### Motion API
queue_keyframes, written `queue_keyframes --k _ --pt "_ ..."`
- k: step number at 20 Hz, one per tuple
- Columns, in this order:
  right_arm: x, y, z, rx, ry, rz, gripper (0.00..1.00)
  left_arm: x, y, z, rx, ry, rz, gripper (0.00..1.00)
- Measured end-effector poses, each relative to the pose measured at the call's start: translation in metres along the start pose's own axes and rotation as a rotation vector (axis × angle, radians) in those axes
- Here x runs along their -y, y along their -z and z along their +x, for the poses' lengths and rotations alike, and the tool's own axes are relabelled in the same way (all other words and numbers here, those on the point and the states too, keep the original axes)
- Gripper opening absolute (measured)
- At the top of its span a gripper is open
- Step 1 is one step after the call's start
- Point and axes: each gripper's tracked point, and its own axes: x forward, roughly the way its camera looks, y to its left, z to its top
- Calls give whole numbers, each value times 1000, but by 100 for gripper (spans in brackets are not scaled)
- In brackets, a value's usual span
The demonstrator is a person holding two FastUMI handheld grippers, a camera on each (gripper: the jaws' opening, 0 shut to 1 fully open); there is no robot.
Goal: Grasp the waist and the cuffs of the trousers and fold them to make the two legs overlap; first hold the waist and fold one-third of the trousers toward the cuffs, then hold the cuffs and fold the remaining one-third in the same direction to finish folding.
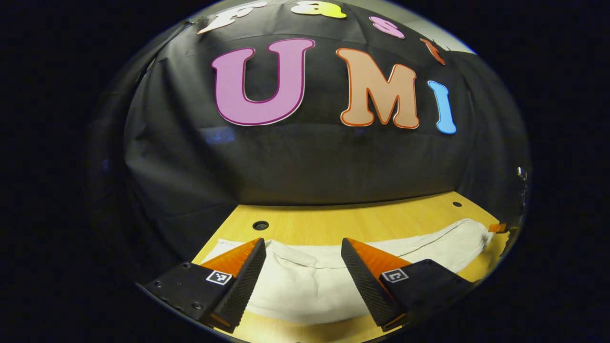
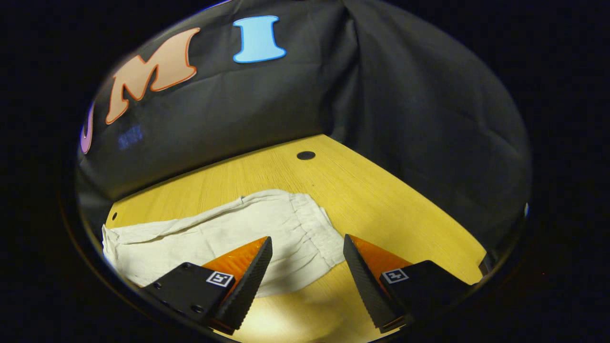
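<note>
Both grippers spread wide, holding nothing. Left gripper (image 1: 303,267) hangs above white trousers (image 1: 333,271) lying flat on wooden table (image 1: 333,221), cloth running to 3 o'clock. Right gripper (image 2: 307,267) sits over the gathered waist (image 2: 317,228); legs extend toward 9 o'clock.

The left gripper view looks low and near over one end of the trousers (image 1: 305,286) toward the back wall; the right gripper view looks from higher over the waist end toward a wall corner; both share the trousers and the table (image 2: 381,190)
</note>
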Motion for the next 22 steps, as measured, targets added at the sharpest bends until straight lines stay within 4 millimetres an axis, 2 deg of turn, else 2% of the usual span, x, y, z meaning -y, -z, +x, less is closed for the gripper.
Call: queue_keyframes --k 5,6,7,8,9,10,11,13,16,17,18,19,20,21,22 --pt "6 25 14 -95 30 108 97 -11 8 -5 -25 -45 -26 97" --pt "6 30 17 -113 37 140 93 -13 10 -6 -29 -51 -25 97" --pt "6 33 20 -133 40 177 97 -15 10 -8 -28 -58 -20 98" --pt "5 37 23 -151 49 206 93 -17 10 -9 -28 -64 -13 98" --pt "6 40 27 -173 63 225 97 -18 10 -10 -32 -70 -7 97" --pt "7 36 27 -159 72 238 97 -19 13 -11 -36 -77 -3 97" --pt "7 37 28 -165 77 245 92 -20 14 -11 -39 -80 -2 98" --pt "17 40 30 -169 114 210 89 -21 15 -13 -47 -87 -1 97" --pt "20 41 30 -188 108 166 48 -20 19 -12 -53 -93 0 98" --pt "18 39 32 -184 100 170 40 -20 20 -12 -57 -95 0 97" --pt "16 39 29 -191 89 180 27 -19 23 -12 -67 -97 -1 97" --pt "17 36 29 -192 77 186 23 -18 25 -13 -72 -95 -4 98" --pt "20 36 28 -194 68 186 14 -16 27 -13 -76 -92 -7 97" --pt "24 33 28 -187 71 180 21 -15 28 -14 -79 -92 -7 97" --pt "25 32 27 -182 79 176 21 -15 28 -15 -82 -95 -4 97"
